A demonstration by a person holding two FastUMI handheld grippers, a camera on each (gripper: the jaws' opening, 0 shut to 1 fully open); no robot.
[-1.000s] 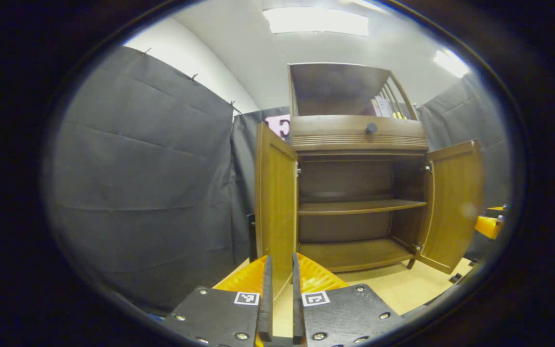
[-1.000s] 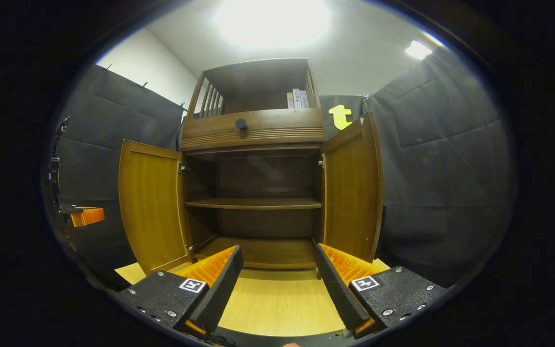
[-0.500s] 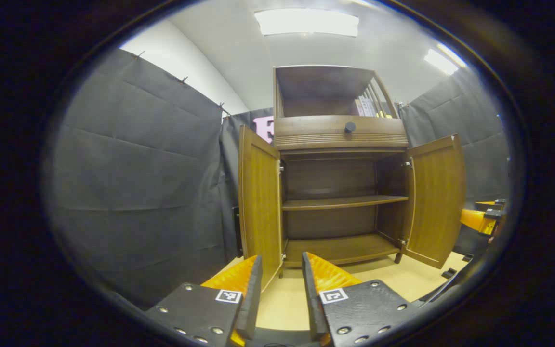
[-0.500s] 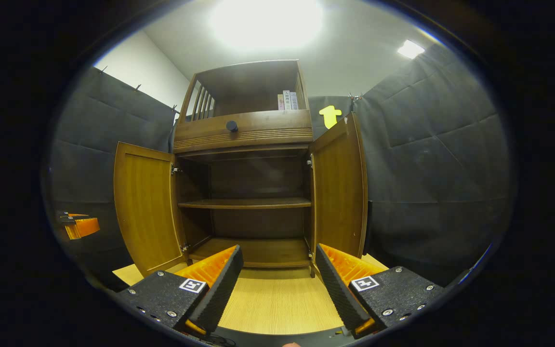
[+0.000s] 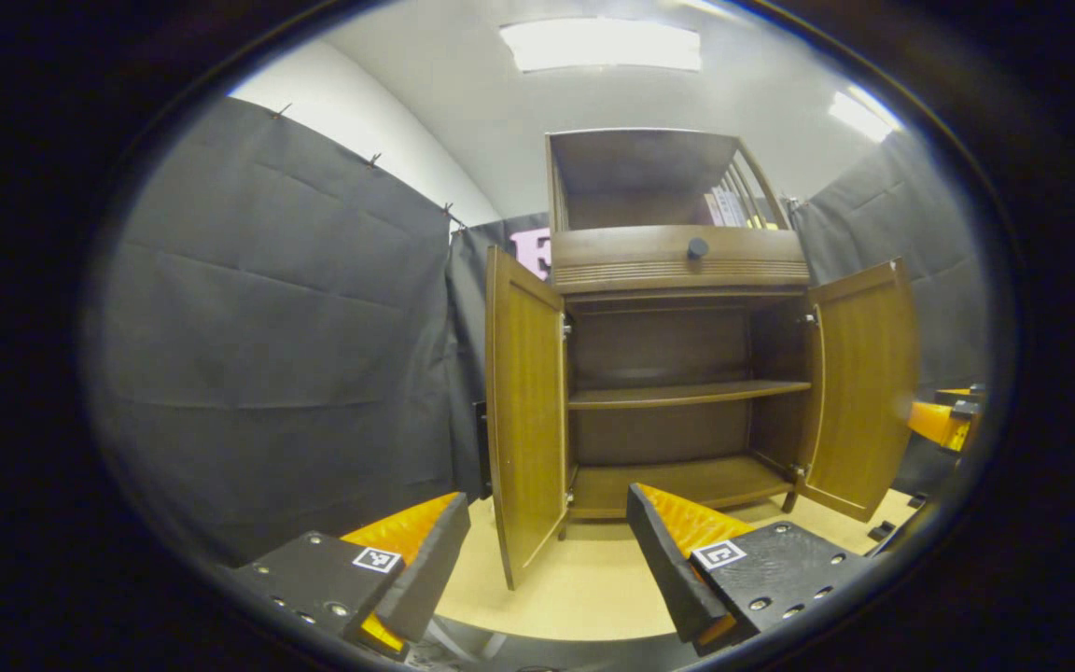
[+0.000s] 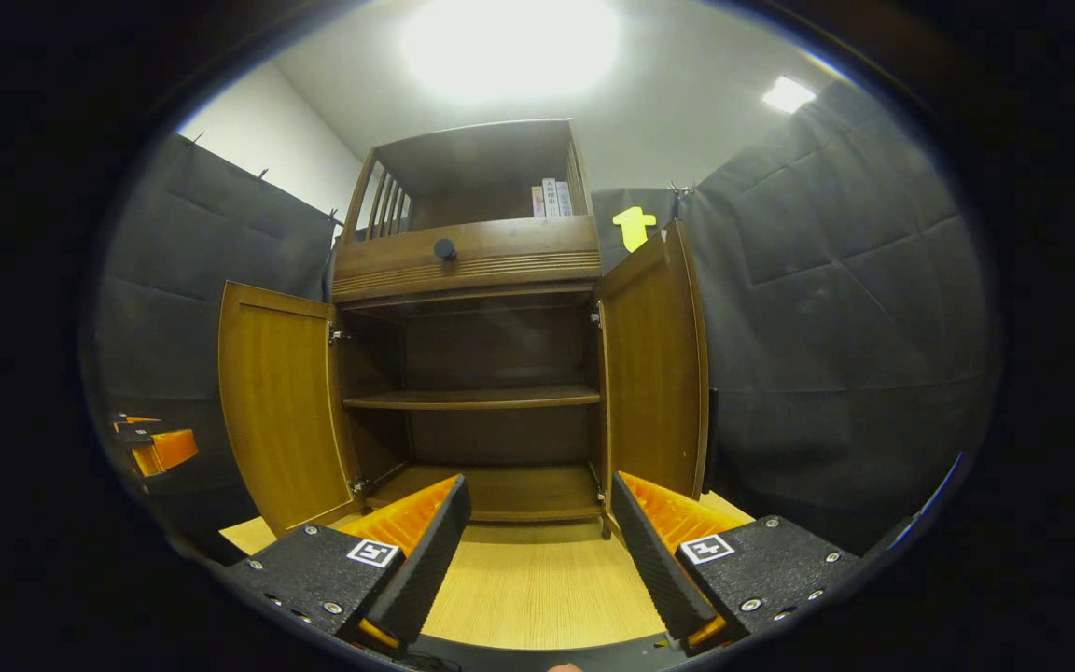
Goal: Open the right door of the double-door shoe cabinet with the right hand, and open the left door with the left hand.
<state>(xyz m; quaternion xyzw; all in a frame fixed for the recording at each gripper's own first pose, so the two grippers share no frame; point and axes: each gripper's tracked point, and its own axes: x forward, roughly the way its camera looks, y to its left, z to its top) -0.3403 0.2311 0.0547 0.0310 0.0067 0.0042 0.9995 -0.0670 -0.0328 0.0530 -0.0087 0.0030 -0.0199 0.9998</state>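
The brown wooden shoe cabinet [image 5: 677, 271] [image 6: 467, 261] stands ahead with both doors swung wide. Its left door [image 5: 523, 420] [image 6: 281, 401] and right door [image 5: 859, 383] [image 6: 654, 364] stick out toward me, baring two shelves with nothing on them. My left gripper [image 5: 547, 569] is open, low in the left gripper view, its fingers either side of the left door's lower corner and not touching it. My right gripper [image 6: 537, 546] is open too, in front of the cabinet's floor board, holding nothing. Each gripper shows at the edge of the other's view [image 5: 943, 420] [image 6: 155, 448].
The cabinet stands on a light wooden floor [image 6: 537, 588]. Black cloth walls [image 5: 286, 355] [image 6: 845, 355] close in on both sides. A drawer with a round dark knob [image 5: 697, 248] sits above the doors, and several books [image 6: 549, 198] stand in the open top shelf.
My left gripper has opened from nearly shut to wide open and let the left door go. Both hands have drawn back a little from the cabinet.
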